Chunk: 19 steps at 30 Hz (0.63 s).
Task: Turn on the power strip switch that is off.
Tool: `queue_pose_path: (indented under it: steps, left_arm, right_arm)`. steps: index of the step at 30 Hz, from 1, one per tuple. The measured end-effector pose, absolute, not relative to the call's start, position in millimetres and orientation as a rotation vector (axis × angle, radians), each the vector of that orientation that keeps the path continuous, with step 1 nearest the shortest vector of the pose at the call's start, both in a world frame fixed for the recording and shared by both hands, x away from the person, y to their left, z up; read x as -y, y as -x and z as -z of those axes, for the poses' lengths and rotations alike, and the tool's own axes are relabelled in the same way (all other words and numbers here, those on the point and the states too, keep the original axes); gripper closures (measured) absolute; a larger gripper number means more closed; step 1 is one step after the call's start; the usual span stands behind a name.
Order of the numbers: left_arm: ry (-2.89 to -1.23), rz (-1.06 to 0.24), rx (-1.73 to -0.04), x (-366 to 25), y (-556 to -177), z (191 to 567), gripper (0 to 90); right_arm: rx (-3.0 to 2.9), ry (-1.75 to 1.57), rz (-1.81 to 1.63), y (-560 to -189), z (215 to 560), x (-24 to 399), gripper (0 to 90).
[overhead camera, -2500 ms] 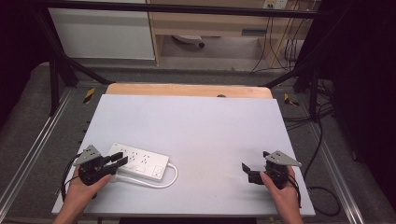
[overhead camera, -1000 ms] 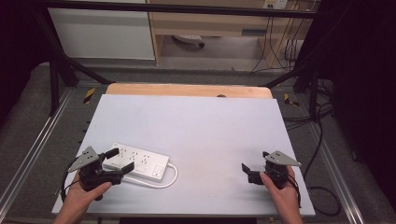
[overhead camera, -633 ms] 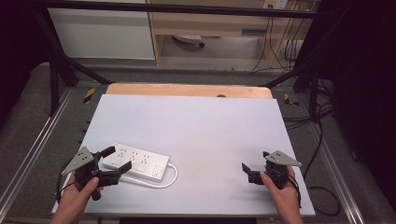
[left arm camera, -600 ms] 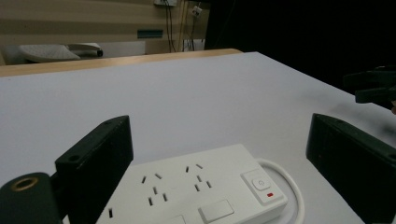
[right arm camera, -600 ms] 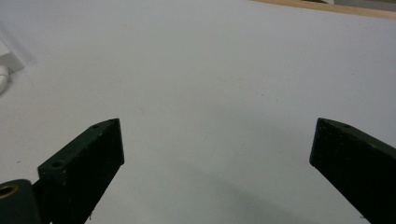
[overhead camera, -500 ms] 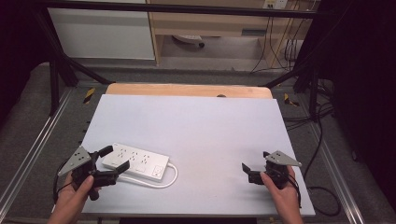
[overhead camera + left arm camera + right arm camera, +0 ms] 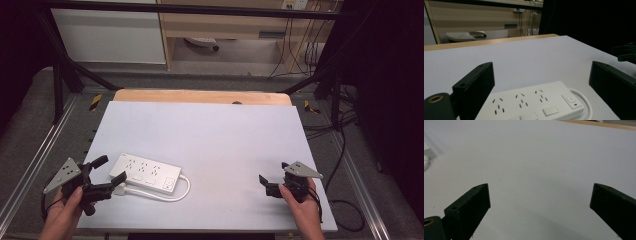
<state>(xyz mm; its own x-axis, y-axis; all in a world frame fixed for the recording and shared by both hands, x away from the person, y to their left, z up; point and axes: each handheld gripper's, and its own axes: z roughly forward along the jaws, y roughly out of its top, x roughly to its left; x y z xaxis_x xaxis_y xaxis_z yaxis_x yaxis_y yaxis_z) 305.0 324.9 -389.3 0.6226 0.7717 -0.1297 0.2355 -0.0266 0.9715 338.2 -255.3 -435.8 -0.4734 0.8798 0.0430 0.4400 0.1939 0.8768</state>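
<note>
One power strip [image 7: 146,173] with three sockets is counted on one counter [image 7: 215,130]. Two grippers are counted: the left gripper [image 7: 106,172] and the right gripper [image 7: 271,183].

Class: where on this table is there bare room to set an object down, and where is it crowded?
Free: the whole far half of the table, up to the wooden edge, and the middle stretch between the power strip and the right gripper. Crowded: the near left corner, where the left gripper sits open against the strip and its cable.
</note>
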Motion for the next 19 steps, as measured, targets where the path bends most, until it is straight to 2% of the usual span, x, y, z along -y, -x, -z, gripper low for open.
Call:
queue_pose_path:
  steps: [10,19]
  left_arm:
    - [-1.570,-0.594,-0.965,-355,-307,414,7.7]
    - [-1.630,-0.567,-1.009,-357,-311,434,7.8]
  right_arm:
    - [-2.003,-1.230,-1.217,-339,437,255,3.3]
    - [-2.065,-1.281,-1.091,-346,450,253,2.5]
